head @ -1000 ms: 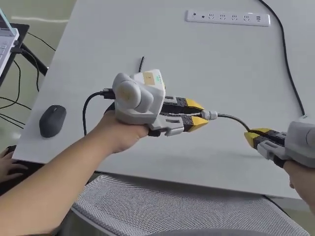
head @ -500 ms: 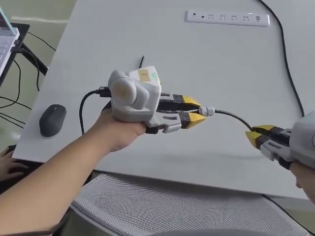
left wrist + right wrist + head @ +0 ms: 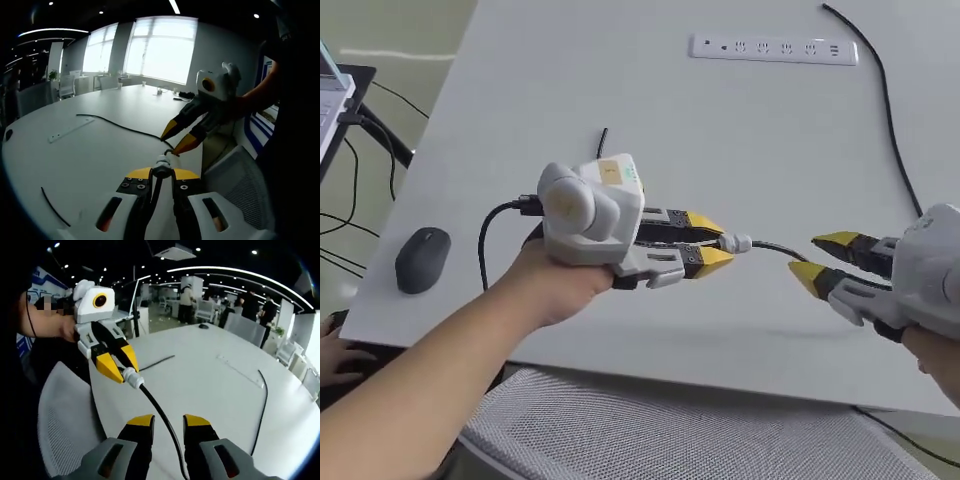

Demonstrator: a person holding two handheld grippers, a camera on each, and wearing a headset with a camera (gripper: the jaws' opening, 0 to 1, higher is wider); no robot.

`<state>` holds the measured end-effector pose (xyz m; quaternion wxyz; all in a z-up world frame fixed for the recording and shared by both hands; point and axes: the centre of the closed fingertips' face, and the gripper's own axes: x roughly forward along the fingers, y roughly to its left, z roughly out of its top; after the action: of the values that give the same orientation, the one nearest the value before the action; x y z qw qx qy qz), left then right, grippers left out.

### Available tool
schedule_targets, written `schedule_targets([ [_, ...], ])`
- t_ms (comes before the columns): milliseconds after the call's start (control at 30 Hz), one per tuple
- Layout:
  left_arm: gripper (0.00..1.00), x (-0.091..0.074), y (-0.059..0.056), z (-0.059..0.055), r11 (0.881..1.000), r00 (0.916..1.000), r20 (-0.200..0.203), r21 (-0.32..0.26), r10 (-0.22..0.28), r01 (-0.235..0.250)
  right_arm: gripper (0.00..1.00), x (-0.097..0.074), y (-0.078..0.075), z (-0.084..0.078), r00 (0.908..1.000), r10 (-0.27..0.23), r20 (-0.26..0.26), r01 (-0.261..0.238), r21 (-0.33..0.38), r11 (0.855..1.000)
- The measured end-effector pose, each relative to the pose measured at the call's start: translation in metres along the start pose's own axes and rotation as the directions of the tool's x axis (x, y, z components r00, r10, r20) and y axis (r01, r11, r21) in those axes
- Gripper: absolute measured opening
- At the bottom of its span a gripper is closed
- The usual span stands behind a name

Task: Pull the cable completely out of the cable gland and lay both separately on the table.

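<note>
The table [image 3: 720, 130] is smooth and matt, the cable gland [image 3: 741, 243] probably plastic, the chair [image 3: 670, 420] mesh.

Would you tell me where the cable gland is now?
In the head view, the cable gland sits mid-frame, clamped in the left gripper, with the open right gripper just right of it.

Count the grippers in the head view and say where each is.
2. The left gripper is at centre, shut on the cable gland; the right gripper is at the right edge, jaws open, the cable running between them. None seems hidden.
</note>
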<state>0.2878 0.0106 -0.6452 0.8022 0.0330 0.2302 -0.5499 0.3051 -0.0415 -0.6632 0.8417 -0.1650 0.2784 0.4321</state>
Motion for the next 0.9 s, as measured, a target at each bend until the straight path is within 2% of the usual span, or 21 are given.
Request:
schedule_targets([
  [100,0.15,0.0,-0.001,0.0,1.0,1.0,-0.004,0.001,0.0,0.0,0.19,0.004,0.005,0.009,0.9999,0.016,0.002,-0.016,-0.05,0.999],
  [333,0.15,0.0,0.0,-0.001,1.0,1.0,-0.007,-0.001,-0.003,0.003,0.16,0.014,0.015,0.014,0.9982,0.056,-0.021,-0.058,-0.12,0.991],
  [667,0.15,0.002,0.003,-0.006,1.0,0.9999,-0.013,-0.002,-0.009,0.009,0.08,0.019,0.027,0.015,0.9961,0.065,-0.059,-0.076,-0.214,0.974],
  [800,0.15,0.003,0.003,-0.007,1.0,0.9998,-0.015,0.001,-0.009,0.009,0.03,0.02,0.029,0.015,0.9959,0.061,-0.067,-0.075,-0.24,0.968],
  [900,0.15,0.003,0.003,-0.007,1.0,0.9998,-0.017,0.001,-0.009,0.009,0.03,0.021,0.029,0.014,0.9956,0.058,-0.074,-0.075,-0.254,0.964],
])
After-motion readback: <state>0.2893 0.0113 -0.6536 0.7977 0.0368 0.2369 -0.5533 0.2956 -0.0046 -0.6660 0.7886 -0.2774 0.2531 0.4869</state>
